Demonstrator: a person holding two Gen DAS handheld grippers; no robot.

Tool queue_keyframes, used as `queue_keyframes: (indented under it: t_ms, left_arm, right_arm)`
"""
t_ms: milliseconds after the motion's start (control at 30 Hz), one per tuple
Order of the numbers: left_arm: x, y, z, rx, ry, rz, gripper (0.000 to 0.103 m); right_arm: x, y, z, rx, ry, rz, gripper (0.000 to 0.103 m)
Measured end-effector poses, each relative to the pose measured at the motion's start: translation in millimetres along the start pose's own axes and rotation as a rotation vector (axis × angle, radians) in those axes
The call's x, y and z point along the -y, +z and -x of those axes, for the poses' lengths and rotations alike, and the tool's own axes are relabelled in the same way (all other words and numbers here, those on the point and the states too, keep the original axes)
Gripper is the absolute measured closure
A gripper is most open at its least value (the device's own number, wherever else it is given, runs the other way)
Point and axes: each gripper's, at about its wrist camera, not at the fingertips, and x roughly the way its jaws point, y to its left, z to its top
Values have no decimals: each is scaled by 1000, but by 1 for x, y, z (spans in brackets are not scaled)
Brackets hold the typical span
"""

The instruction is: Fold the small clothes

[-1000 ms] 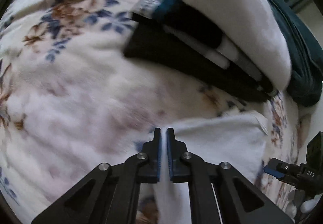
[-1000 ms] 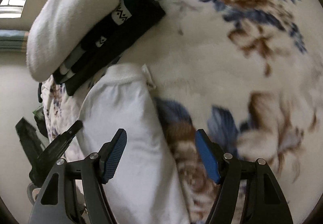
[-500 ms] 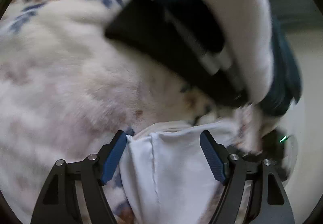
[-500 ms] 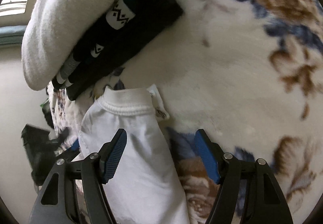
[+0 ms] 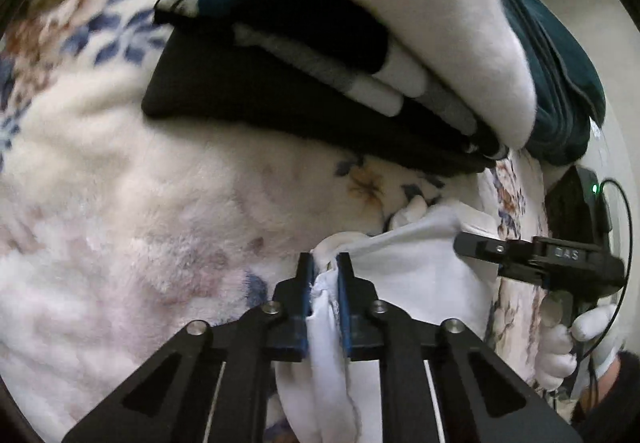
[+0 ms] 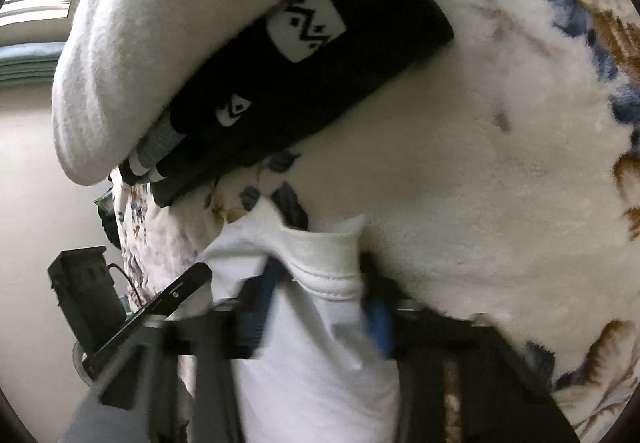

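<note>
Both tools have just gone from spread to closed on the same item. The left gripper (image 5: 323, 285), whose jaws stood wide half a second ago with the white garment (image 5: 416, 283) lying between them, is now clamped on a bunched fold of that garment's edge; cloth fills the narrow gap between the blue pads. The right gripper (image 6: 324, 307) has also been closing within the last half second: its jaws, apart a moment ago on either side of the ribbed hem, now sit hard against that hem, though motion blur in the right wrist view makes the contact less crisp. The white garment (image 6: 316, 343) lies on the floral blanket (image 5: 132, 203), close to the blanket's side edge where it drops away, and just short of the stack of folded clothes (image 5: 320, 75), which is unchanged in its place. In the left wrist view the right gripper is seen pinching the garment's far corner, held by a white-gloved hand (image 5: 576, 339). Assessment: with two points of the same end secured, the garment appears ready to be lifted and carried over for a fold; no fold of this piece is yet complete.
</note>
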Motion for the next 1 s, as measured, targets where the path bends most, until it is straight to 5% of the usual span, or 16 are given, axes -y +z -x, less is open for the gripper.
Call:
queue_keyframes:
  t_ms: [200,433,633,800,867,1000]
  left_arm:
    - [23,-3,33,63,-9,-78,97]
    - [42,-30,100,140,-44,-134,97]
    - [61,-83,139,152,-97,-156,97]
    - [61,-154,147,55,-117,-152,93]
    - [50,-185,145,0,-96,-110,91]
    - [19,-231,140,-103,-71,29,65]
  right_arm:
    - [-34,-23,19,96,-48,79,94]
    - [-69,-74,69,195,-39,108,95]
    - [-81,-158,117,252,-39,111,95]
    - [-54,-235,136,229,-10,69,95]
    - [-38,-268,127,152,-7,53,82]
    - [0,-319,116,40,-54,-10,57]
